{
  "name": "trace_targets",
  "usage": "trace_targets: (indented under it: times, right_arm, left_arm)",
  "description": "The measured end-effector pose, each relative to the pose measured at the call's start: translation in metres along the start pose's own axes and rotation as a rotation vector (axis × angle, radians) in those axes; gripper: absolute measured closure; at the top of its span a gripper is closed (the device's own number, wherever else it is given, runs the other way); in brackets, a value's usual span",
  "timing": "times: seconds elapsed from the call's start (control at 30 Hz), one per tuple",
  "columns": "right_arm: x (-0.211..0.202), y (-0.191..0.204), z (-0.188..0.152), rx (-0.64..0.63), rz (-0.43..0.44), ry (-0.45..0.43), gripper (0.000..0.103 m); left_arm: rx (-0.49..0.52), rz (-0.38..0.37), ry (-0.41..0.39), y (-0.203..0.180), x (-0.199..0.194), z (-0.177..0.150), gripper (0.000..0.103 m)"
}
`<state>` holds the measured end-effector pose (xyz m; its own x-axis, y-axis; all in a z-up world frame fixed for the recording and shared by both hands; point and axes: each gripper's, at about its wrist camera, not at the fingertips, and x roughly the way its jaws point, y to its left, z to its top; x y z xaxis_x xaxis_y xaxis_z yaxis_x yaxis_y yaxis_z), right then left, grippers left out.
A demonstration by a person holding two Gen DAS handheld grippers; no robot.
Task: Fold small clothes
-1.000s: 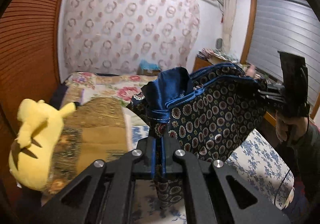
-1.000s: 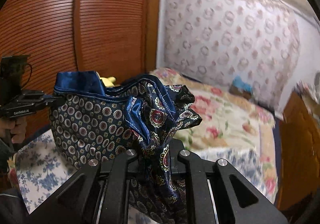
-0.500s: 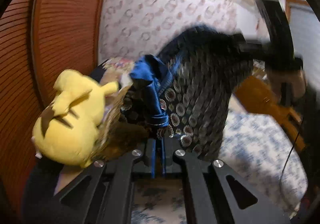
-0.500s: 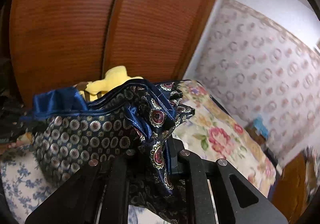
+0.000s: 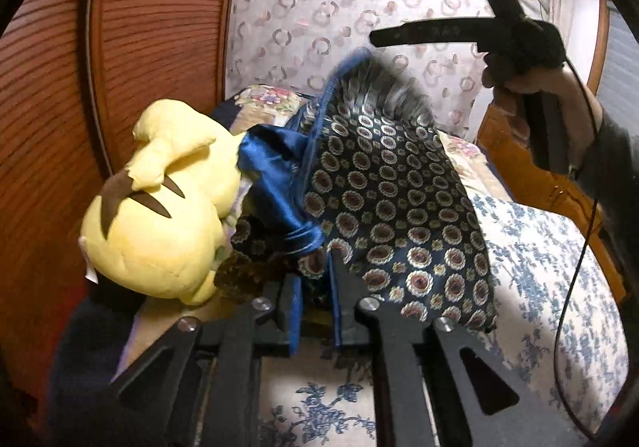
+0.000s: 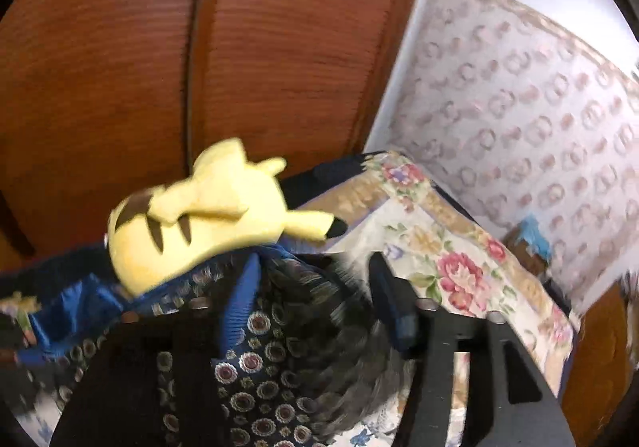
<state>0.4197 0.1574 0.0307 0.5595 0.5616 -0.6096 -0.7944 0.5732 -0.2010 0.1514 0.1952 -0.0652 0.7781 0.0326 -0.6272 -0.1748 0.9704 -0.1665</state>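
the jaws of the left gripper (image 5: 315, 283) were seen parted by a narrow gap, with the lower hem of the patterned garment (image 5: 391, 207) draped over the tip of the right-hand finger; whether any cloth was pinched could not be told. the jaws of the right gripper (image 6: 319, 287) stood wide apart, and the garment (image 6: 255, 359) lay loose between and over them, blurred, with its blue piped edge (image 6: 239, 299) running up beside the left finger. in the left view the right gripper (image 5: 459, 33) was held high above the cloth, apart from it. the garment's blue satin lining (image 5: 275, 183) was turned out along its left edge, touching the yellow plush toy (image 5: 159, 207). the toy rested against the ribbed wooden wardrobe (image 5: 139, 47), so that side was closed in. the bed (image 5: 539, 247) with its blue-flowered sheet lay open to the right of the cloth, and a floral quilt (image 6: 439, 247) covered the far part toward the curtained wall (image 6: 539, 107).
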Motion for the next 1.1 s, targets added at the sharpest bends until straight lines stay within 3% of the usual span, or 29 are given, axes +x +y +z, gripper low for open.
trace_targets:
  times: [0.17, 0.43, 0.57, 0.97, 1.1]
  right_arm:
    - [-0.017, -0.013, -0.019, 0.072, 0.016, -0.016, 0.033]
    - [-0.011, -0.001, -0.081, 0.184, 0.110, 0.067, 0.033]
    - [-0.018, 0.006, -0.101, 0.213, 0.106, 0.079, 0.033]
    - [-0.129, 0.018, -0.150, 0.281, 0.000, -0.020, 0.033]
    - [-0.172, 0.023, -0.174, 0.300, -0.041, -0.052, 0.023]
  left_arm:
    - [0.010, -0.010, -0.019, -0.002, -0.008, 0.004, 0.072]
    - [0.068, 0.000, -0.041, -0.021, -0.027, 0.005, 0.065]
    - [0.090, 0.004, -0.052, -0.030, -0.039, 0.002, 0.062]
    - [0.159, 0.029, -0.050, -0.070, -0.059, -0.016, 0.061]
    - [0.189, -0.012, -0.055, -0.087, -0.066, -0.025, 0.061]
